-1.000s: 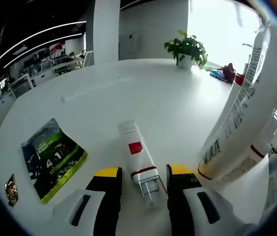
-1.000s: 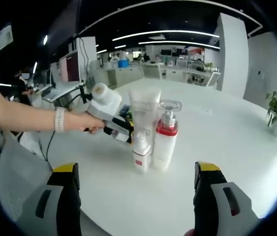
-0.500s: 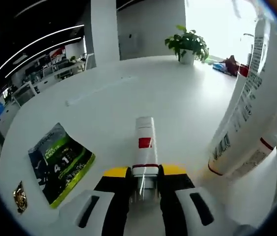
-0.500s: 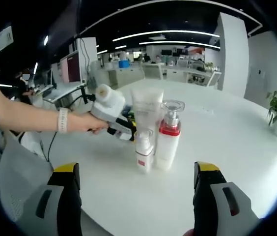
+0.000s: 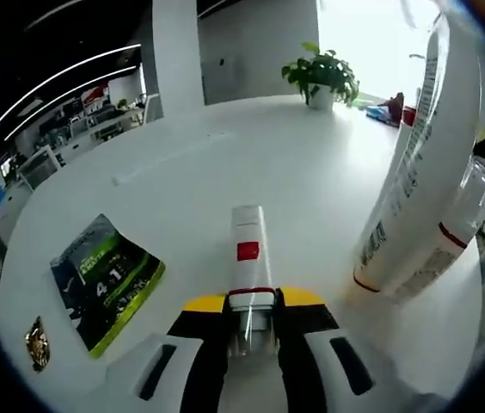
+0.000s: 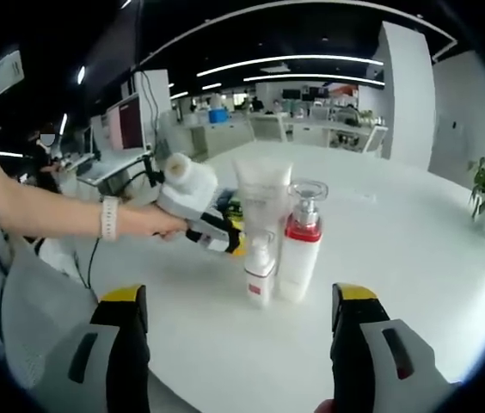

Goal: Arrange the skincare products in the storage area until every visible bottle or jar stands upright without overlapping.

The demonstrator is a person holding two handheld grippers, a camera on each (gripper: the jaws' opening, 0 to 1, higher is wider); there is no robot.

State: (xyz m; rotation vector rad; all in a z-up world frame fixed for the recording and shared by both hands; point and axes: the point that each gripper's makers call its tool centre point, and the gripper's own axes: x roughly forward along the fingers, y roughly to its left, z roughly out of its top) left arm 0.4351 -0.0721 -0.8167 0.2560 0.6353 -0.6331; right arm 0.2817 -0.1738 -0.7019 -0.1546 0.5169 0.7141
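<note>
"4 1" on green packet

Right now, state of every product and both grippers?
small white bottle: lying flat on the table, cap end clamped
left gripper: shut on small white bottle
white tube: upright
red-collared pump bottle: upright
small pump bottle: upright, in front of the tube
green sachet: lying flat
right gripper: open, holding nothing
</note>
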